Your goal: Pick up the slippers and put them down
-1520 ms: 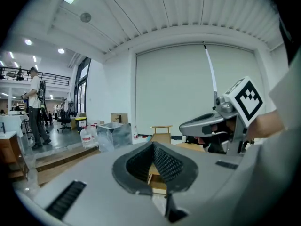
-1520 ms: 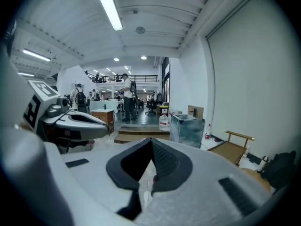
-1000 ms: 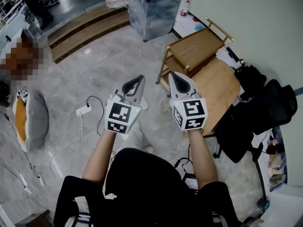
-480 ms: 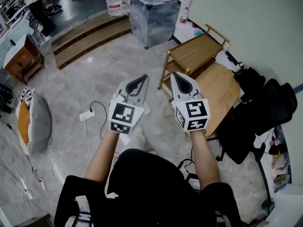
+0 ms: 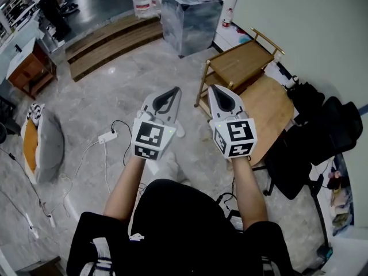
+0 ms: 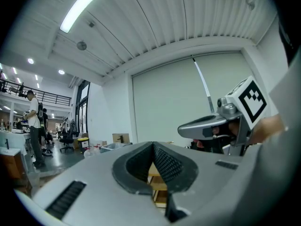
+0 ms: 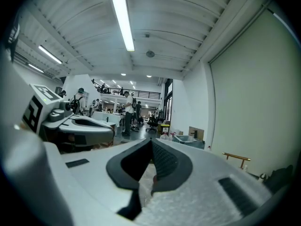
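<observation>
I see no slipper clearly in any view. A white shape (image 5: 179, 130) on the floor shows beside and under my left gripper, mostly hidden, and I cannot tell what it is. Both grippers are held level in front of the person, side by side above the marble floor. The left gripper (image 5: 175, 89) is shut with nothing between its jaws; its own view shows the dark pads (image 6: 162, 161) meeting. The right gripper (image 5: 211, 88) is shut and empty too, pads (image 7: 162, 160) together. Each gripper shows in the other's view: the right (image 6: 202, 126), the left (image 7: 84, 126).
A low wooden two-tier cart (image 5: 241, 62) and a wood board (image 5: 267, 111) stand just beyond the right gripper. Black office chairs (image 5: 322, 131) are at the right. A power strip (image 5: 105, 137) with cables and a grey-orange cushion (image 5: 40, 148) lie left. A foil-wrapped box (image 5: 190, 10) and wooden steps (image 5: 109, 42) are farther off.
Both grippers have risen a little and edged forward, still shut. The head view has shifted, so the floor and furniture sit slightly lower in the frame.
</observation>
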### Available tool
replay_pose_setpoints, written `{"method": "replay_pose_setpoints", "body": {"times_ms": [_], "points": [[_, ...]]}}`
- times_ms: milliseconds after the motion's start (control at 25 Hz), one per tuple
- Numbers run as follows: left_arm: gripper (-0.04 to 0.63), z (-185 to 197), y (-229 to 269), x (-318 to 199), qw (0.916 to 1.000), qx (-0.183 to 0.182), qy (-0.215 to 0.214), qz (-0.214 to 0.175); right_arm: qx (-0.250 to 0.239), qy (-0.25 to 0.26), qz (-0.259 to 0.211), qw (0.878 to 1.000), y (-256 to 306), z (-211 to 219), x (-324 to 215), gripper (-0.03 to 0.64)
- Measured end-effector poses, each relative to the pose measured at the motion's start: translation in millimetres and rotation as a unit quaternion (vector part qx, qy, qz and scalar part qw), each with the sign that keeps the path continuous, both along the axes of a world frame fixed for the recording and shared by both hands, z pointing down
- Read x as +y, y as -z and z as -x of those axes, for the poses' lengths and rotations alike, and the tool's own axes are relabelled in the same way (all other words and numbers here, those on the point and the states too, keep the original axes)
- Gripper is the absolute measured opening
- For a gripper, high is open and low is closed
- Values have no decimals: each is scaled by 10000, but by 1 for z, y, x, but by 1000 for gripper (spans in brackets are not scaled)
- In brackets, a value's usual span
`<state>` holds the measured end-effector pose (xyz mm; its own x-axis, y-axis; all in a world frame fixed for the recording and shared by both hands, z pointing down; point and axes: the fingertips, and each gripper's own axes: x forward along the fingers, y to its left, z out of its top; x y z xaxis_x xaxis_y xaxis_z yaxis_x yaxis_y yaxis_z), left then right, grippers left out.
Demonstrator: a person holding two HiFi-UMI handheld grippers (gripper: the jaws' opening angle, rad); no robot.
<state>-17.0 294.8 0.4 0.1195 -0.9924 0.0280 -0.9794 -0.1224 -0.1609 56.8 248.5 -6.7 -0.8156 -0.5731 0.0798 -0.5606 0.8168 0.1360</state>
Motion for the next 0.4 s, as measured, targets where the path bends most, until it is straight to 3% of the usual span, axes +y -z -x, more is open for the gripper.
{"method": "replay_pose_setpoints", "body": {"times_ms": [400], "points": [[3, 2, 3, 0, 10000, -20, -17, -67, -5, 35, -5, 10000, -1, 10, 3, -2]]}}
